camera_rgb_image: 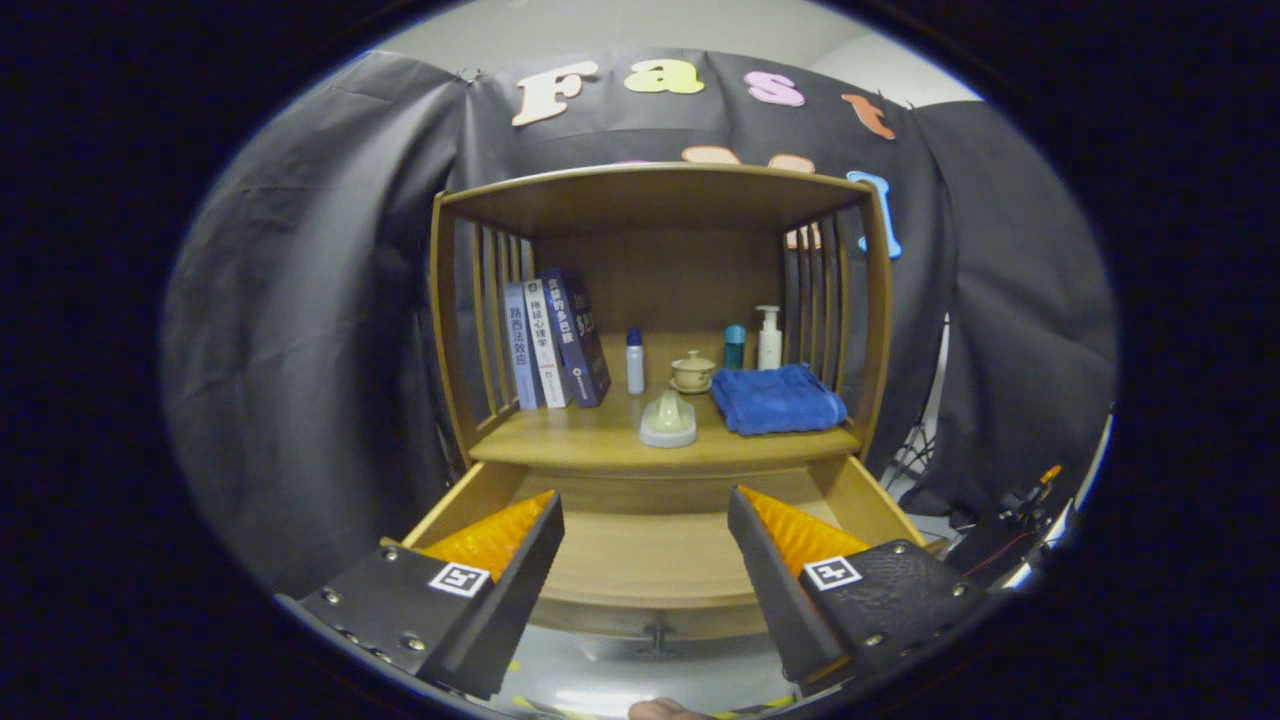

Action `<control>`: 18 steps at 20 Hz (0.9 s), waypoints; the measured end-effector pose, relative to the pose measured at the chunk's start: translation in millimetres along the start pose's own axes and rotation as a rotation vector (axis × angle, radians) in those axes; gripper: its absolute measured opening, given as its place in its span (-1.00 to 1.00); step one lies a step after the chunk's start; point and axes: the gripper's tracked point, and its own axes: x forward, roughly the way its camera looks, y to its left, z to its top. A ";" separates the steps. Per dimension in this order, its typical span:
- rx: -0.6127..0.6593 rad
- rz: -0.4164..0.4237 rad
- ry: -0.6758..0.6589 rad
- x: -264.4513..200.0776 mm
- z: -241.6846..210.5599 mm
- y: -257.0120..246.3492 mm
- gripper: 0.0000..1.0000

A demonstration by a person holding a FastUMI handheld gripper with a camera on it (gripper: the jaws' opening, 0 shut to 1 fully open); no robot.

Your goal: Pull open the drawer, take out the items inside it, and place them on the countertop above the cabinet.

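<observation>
Right now the gripper [645, 520] hangs above the pulled-out drawer [640, 560], its two fingers spread wide apart with nothing held between them. The drawer is light wood, a shallow box with low side walls, drawn out toward the camera from under the shelf of the wooden cabinet [655, 200]. Its bare wooden bottom shows between the fingers, and a small dark handle [656, 635] sticks out from the middle of its front edge, just below the fingers.

Beyond the fingers, the countertop [600, 435] above the drawer carries several things. A row of books [555, 340] stands upright at the left against the slatted side. Next to them stands a small white bottle with a blue cap [635, 362]. Near the front edge, about mid-shelf, sits a pale domed object on a round base [668, 420], and behind it a small lidded cup on a saucer [692, 372]. A folded blue towel [778, 398] lies at the right, with a teal bottle [735, 346] and a white pump bottle [769, 338] standing behind it.
</observation>
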 end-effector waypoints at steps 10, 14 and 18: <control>-0.006 0.000 -0.083 -47.9 -78.0 -0.2 0.97; -0.014 0.028 -0.070 -49.4 -109.4 6.5 0.98; -0.031 0.031 -0.071 -41.9 -130.9 5.3 0.97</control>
